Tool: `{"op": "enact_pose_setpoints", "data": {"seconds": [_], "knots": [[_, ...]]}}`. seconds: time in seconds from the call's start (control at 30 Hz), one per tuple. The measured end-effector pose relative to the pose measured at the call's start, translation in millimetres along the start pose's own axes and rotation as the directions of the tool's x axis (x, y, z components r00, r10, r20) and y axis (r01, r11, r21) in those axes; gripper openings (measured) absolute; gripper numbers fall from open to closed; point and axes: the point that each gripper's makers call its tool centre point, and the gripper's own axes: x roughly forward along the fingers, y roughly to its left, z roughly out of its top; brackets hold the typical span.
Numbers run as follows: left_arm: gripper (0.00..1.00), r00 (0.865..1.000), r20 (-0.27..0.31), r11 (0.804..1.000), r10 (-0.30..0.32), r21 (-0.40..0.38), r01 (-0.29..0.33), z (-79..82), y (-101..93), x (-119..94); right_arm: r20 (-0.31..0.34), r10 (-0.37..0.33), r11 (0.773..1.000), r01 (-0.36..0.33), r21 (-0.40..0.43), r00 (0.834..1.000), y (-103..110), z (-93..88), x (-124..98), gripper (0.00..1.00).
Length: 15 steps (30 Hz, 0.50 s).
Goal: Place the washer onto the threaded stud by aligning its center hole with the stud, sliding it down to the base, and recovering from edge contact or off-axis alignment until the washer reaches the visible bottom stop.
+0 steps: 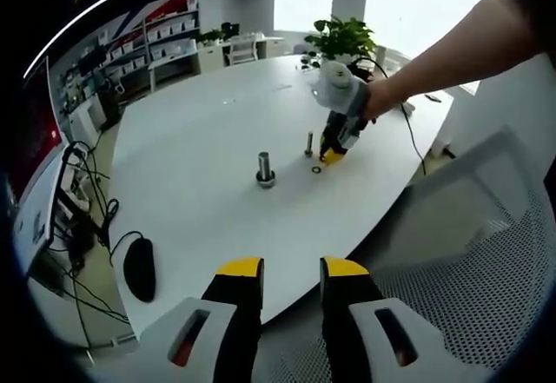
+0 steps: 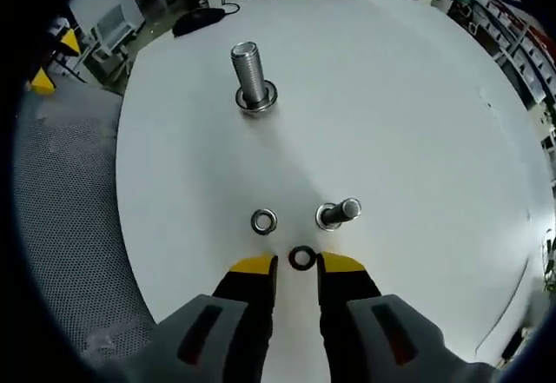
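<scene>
So the right gripper (image 2: 297, 266) sits low over the white table (image 2: 417, 96), jaws apart, with the dark washer (image 2: 301, 257) lying flat right between the tips, probably lined up for a pinch. Just past it there's a nut (image 2: 263, 221) and a small bolt (image 2: 338, 213); the big threaded stud (image 2: 249, 75) stands farther off. The left gripper (image 1: 292, 272) hangs back off the table edge, open and empty, likely just waiting. Office shelves (image 1: 165, 36) and a plant (image 1: 346, 37) sit behind.

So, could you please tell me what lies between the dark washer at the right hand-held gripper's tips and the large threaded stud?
In the right gripper view, a silver nut lies on the table between the dark washer and the large threaded stud; otherwise that stretch is bare.
</scene>
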Motion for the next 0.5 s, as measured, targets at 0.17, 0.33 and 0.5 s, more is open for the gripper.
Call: {"op": "enact_pose_setpoints", "data": {"seconds": [0.17,0.33,0.5], "knots": [[0.24,1.000,0.001,1.000,-0.005,0.004,0.005,-0.4,-0.6,1,-0.038,-0.014,1.000,0.013,-0.025,0.999,-2,0.2,4,0.16],[0.24,1.000,0.006,1.000,-0.004,-0.004,0.004,0.7,0.1,0,-0.093,-0.022,0.998,0.017,-0.056,0.995,1,3.6,1,0.15],[0.24,1.000,0.008,1.000,-0.006,-0.001,0.006,1.0,-1.0,0,-0.098,-0.042,0.999,0.039,-0.028,0.994,-1,2.2,2,0.15]]}}
